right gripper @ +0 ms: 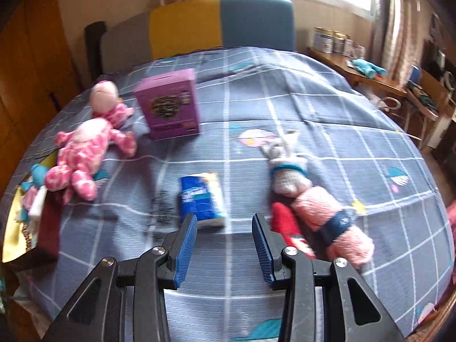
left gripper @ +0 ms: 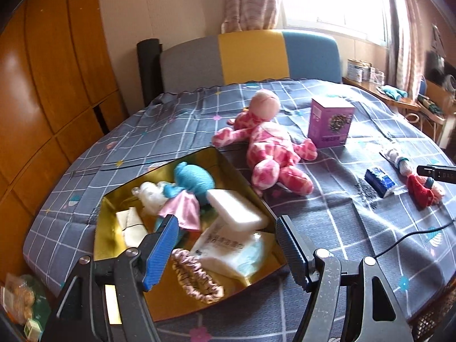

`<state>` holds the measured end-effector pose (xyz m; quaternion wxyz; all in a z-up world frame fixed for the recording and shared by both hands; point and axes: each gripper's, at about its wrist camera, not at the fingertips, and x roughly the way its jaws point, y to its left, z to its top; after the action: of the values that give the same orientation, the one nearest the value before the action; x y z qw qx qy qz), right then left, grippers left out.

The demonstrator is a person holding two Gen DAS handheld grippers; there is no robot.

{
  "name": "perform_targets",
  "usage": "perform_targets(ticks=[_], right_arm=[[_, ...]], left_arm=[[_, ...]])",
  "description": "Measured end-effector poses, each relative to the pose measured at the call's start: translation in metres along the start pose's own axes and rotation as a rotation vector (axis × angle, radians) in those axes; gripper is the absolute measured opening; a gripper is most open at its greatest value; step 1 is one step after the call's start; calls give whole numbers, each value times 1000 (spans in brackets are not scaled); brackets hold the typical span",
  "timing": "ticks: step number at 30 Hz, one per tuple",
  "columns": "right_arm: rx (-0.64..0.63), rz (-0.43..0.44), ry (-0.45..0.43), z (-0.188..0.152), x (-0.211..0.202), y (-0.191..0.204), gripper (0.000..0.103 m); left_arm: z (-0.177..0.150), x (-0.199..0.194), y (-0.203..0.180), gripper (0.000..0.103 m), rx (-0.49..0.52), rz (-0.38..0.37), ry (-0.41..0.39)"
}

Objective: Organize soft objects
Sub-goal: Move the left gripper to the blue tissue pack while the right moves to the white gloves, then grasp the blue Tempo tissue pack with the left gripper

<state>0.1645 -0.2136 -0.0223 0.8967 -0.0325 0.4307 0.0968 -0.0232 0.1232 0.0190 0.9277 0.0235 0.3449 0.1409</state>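
Observation:
A gold box (left gripper: 119, 245) lies on the checked bedspread (left gripper: 342, 228). It holds a blue plush (left gripper: 193, 179), a white foam block (left gripper: 236, 208), a tissue pack (left gripper: 228, 248), a leopard scrunchie (left gripper: 196, 279) and other soft pieces. My left gripper (left gripper: 226, 222) hovers open over the box, holding nothing. A pink spotted plush (left gripper: 268, 148) (right gripper: 82, 154) lies beyond the box. My right gripper (right gripper: 225, 218) is open and bare above the bedspread. Just ahead of its left finger is a blue tissue packet (right gripper: 202, 199). Grey (right gripper: 287, 176), pink (right gripper: 333, 222) and red (right gripper: 285, 222) sock rolls lie to its right.
A purple carton (left gripper: 330, 122) (right gripper: 171, 105) stands upright near the plush. The grey, yellow and blue headboard (left gripper: 250, 57) closes off the far end, with a wooden wardrobe (left gripper: 42, 85) on the left. A side table with tins (right gripper: 333, 42) is at the right. A black cable (left gripper: 413, 233) crosses the bedspread.

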Motion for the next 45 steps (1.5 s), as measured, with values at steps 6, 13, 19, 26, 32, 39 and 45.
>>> perform_targets(ticks=[6, 13, 19, 26, 32, 39, 45], right_arm=[[176, 7, -6, -4, 3, -43, 40], [273, 16, -48, -3, -5, -60, 40], [433, -36, -89, -7, -12, -91, 40], [629, -44, -99, -18, -16, -126, 40], [752, -66, -149, -29, -28, -148, 40], [827, -38, -180, -35, -33, -161, 40], [861, 4, -168, -38, -28, -165, 40]], left_arm=[[4, 6, -22, 73, 44, -35, 14], [10, 19, -48, 73, 94, -81, 39], [22, 36, -74, 73, 127, -165, 75], [42, 62, -121, 73, 142, -298, 148], [55, 92, -169, 74, 136, -396, 238], [67, 133, -216, 83, 72, -448, 344], [74, 167, -246, 84, -5, -461, 427]])
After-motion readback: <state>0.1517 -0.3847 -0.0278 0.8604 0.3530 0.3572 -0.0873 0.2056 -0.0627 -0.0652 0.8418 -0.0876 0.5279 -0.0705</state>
